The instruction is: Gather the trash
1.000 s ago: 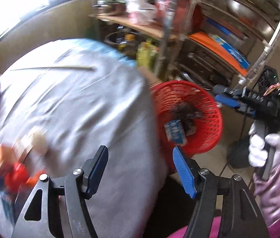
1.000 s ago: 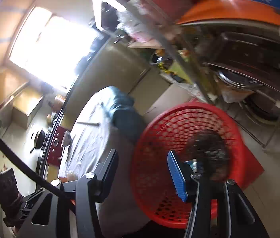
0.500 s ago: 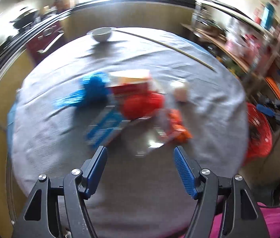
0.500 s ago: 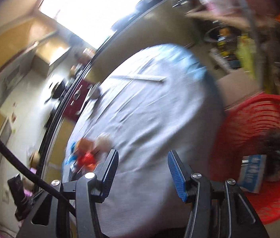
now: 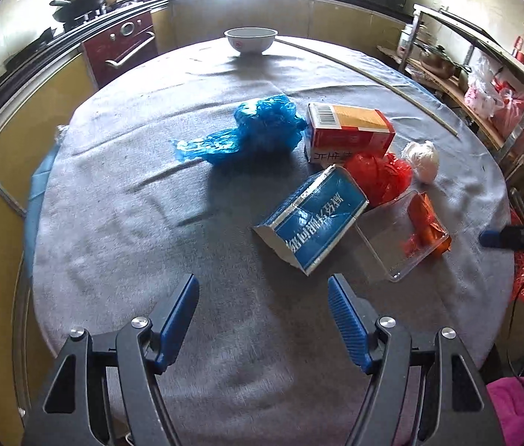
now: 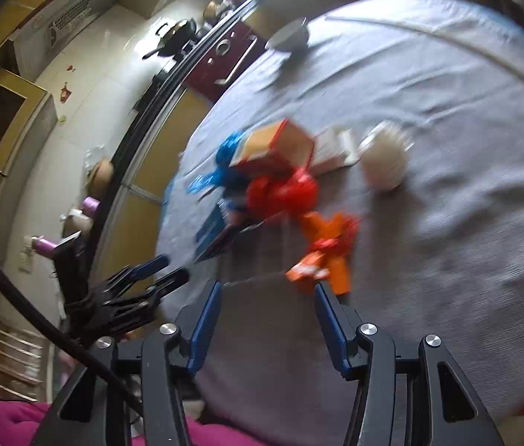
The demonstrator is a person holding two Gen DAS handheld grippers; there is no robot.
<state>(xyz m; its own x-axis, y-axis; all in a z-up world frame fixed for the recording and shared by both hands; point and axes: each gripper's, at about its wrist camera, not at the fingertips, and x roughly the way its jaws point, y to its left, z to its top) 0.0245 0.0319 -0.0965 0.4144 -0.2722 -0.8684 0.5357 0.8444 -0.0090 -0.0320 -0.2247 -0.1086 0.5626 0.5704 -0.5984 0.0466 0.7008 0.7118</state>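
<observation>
Trash lies in a cluster on the round grey-clothed table point(image 5: 150, 223): a blue carton point(image 5: 313, 223), a red and orange carton point(image 5: 347, 132), a crumpled blue bag point(image 5: 258, 126), a red bag point(image 5: 377, 174), a white wad point(image 5: 423, 158), and a clear plastic tray point(image 5: 395, 245) with an orange wrapper point(image 5: 427, 223). My left gripper point(image 5: 263, 319) is open and empty just short of the blue carton. My right gripper point(image 6: 265, 319) is open and empty just short of the orange wrapper point(image 6: 330, 252), with the red bag point(image 6: 280, 193) and white wad point(image 6: 384, 161) beyond.
A white bowl point(image 5: 250, 39) stands at the table's far edge, with a long thin stick point(image 5: 373, 74) lying beside it. The red basket point(image 5: 523, 271) shows past the table's right edge. A metal shelf rack point(image 5: 484, 85) stands on the right, kitchen counters behind.
Both grippers have swung away from the red basket to face the table and the trash. Both stay open and empty.
</observation>
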